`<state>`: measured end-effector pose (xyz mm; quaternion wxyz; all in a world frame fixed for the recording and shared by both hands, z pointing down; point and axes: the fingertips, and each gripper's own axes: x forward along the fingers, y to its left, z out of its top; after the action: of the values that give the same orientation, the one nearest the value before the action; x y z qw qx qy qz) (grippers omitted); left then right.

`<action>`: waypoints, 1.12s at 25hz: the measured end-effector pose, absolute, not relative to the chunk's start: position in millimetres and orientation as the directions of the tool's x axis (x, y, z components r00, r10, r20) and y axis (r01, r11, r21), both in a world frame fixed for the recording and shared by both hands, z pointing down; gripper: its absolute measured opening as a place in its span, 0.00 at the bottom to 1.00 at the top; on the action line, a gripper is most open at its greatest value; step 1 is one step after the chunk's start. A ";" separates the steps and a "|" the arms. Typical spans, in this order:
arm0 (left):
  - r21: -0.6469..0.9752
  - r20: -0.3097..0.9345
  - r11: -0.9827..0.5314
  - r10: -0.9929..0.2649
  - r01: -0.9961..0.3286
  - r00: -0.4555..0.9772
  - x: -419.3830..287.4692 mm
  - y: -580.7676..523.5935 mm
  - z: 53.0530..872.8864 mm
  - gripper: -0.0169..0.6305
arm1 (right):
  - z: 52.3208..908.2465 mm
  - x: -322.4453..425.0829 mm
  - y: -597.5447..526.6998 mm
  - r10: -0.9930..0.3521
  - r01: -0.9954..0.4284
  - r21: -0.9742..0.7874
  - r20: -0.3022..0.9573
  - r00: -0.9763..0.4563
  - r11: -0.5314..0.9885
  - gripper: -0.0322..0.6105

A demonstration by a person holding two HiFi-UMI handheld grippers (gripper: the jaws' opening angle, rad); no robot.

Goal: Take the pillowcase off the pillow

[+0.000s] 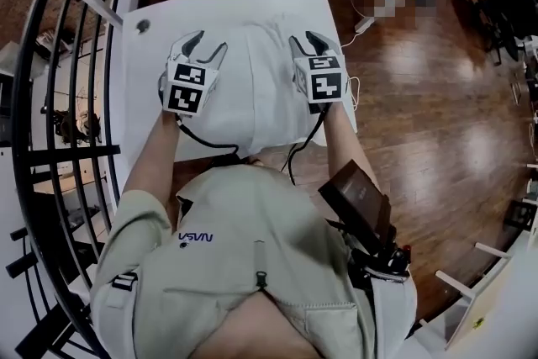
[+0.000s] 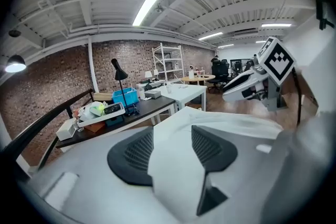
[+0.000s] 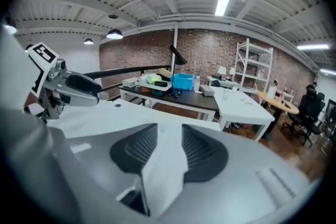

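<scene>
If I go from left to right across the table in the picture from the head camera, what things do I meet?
black railing → white table → left tongs → pillowcase → right tongs → wooden floor

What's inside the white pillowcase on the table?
Only white outer fabric of the pillowcase shows, lying on the table. Its inside is covered, so a pillow within cannot be seen.
</scene>
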<state>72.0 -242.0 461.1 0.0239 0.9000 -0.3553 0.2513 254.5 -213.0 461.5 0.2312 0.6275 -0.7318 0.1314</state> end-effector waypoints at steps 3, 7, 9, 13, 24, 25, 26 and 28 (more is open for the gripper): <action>-0.120 0.516 -0.775 -0.582 -0.620 0.628 85.8 -266.5 472.7 0.39 | 472.3 255.7 -250.6 -0.821 -0.974 0.110 0.562 -0.102 0.197 0.30; -0.094 0.600 -0.806 -0.514 -0.584 0.613 98.4 -289.8 509.1 0.40 | 502.9 251.8 -286.9 -0.739 -0.962 0.130 0.667 -0.095 0.241 0.33; -0.067 0.665 -0.831 -0.450 -0.552 0.596 104.0 -287.4 532.2 0.42 | 527.4 249.1 -293.7 -0.680 -0.958 0.115 0.726 -0.100 0.263 0.36; 0.002 0.768 -0.892 -0.287 -0.451 0.572 112.6 -262.1 572.2 0.27 | 566.5 241.7 -294.5 -0.574 -0.951 0.071 0.810 -0.121 0.300 0.41; -0.134 0.679 -0.908 -0.375 -0.396 0.631 93.1 -218.5 523.7 0.05 | 547.6 268.7 -287.2 -0.659 -0.951 0.206 0.752 0.003 0.231 0.10; -0.140 0.660 -0.902 -0.393 -0.409 0.641 88.8 -215.5 514.2 0.05 | 540.7 273.4 -289.2 -0.680 -0.951 0.219 0.733 0.015 0.216 0.10; -0.138 0.640 -0.896 -0.406 -0.423 0.652 84.7 -213.3 505.3 0.05 | 536.0 279.6 -290.1 -0.694 -0.954 0.229 0.719 0.030 0.195 0.09; -0.118 0.603 -0.887 -0.421 -0.446 0.678 76.8 -211.7 487.6 0.05 | 535.2 296.5 -287.4 -0.697 -0.965 0.225 0.713 0.069 0.134 0.09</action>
<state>76.8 -211.7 487.6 0.0193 0.9157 -0.2367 0.3242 296.5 -287.4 535.2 0.3672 0.6323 -0.6573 0.1824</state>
